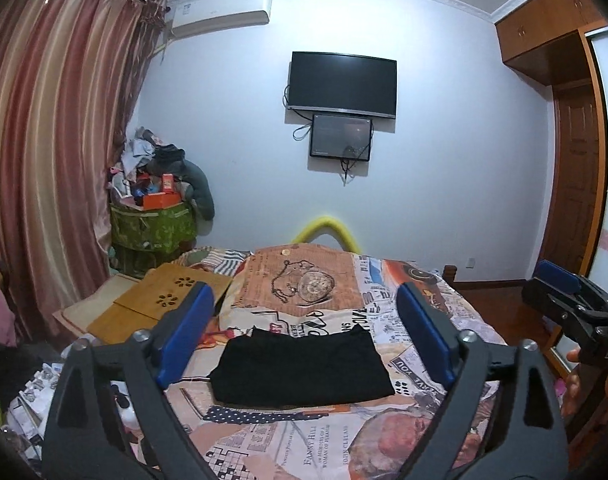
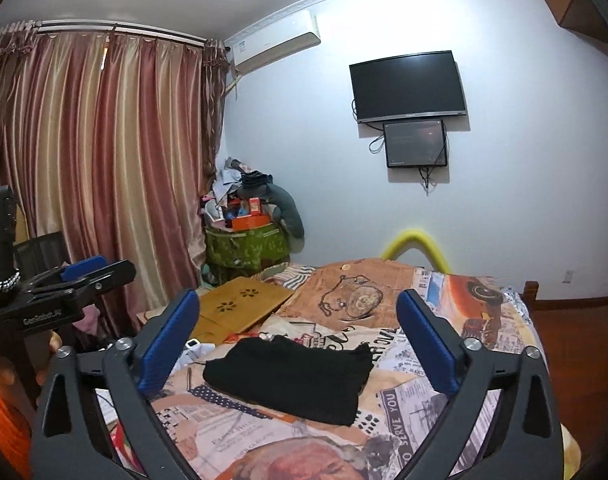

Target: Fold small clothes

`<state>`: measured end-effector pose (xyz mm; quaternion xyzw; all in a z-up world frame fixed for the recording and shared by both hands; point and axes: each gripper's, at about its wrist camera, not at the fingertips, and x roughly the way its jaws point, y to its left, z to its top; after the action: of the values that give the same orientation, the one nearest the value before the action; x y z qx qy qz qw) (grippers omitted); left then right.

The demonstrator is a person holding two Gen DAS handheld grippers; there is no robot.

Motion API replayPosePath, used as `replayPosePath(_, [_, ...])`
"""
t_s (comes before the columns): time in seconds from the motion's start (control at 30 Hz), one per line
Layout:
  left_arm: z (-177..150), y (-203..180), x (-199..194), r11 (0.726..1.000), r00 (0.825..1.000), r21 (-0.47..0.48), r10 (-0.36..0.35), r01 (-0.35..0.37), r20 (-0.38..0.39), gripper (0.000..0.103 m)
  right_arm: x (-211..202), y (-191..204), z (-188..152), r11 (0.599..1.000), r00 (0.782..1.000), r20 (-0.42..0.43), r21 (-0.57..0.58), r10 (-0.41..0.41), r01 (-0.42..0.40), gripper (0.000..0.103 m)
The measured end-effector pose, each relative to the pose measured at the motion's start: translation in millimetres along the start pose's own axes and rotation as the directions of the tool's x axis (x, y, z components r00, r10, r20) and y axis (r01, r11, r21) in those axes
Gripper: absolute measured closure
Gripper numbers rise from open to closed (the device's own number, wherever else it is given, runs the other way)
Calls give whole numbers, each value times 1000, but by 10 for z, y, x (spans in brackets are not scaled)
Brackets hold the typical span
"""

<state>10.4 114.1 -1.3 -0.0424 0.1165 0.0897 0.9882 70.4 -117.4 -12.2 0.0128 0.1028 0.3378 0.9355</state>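
Observation:
A small black garment [image 1: 302, 368] lies folded into a neat rectangle on the patterned bedspread [image 1: 304, 280]; it also shows in the right wrist view [image 2: 292, 378]. My left gripper [image 1: 304, 332] is open and empty, held above and in front of the garment, blue pads wide apart. My right gripper [image 2: 300, 336] is open and empty too, above the garment. The right gripper shows at the right edge of the left wrist view [image 1: 563, 296], and the left gripper at the left edge of the right wrist view [image 2: 84, 276].
A wooden lap tray [image 1: 164, 300] lies on the bed's left side. A green box piled with clutter [image 1: 156, 216] stands in the corner by the striped curtain [image 1: 44, 140]. A yellow bed rail [image 1: 327, 232], wall TV [image 1: 341, 80] and wardrobe [image 1: 563, 120] lie beyond.

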Motion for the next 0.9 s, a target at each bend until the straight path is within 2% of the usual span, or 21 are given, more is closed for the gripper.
replayPosePath(0.17, [-40,0,-53,1000,1000,-8,10,-10,5,2,-37,9,-10,1000,1000,-7,-4,-3,3,1])
replayPosePath(0.9, [-99,-36,-20,1000,1000,3,-9,9,-20,0,-167,33,-39,1000,1000,3,-3,-8,8,1])
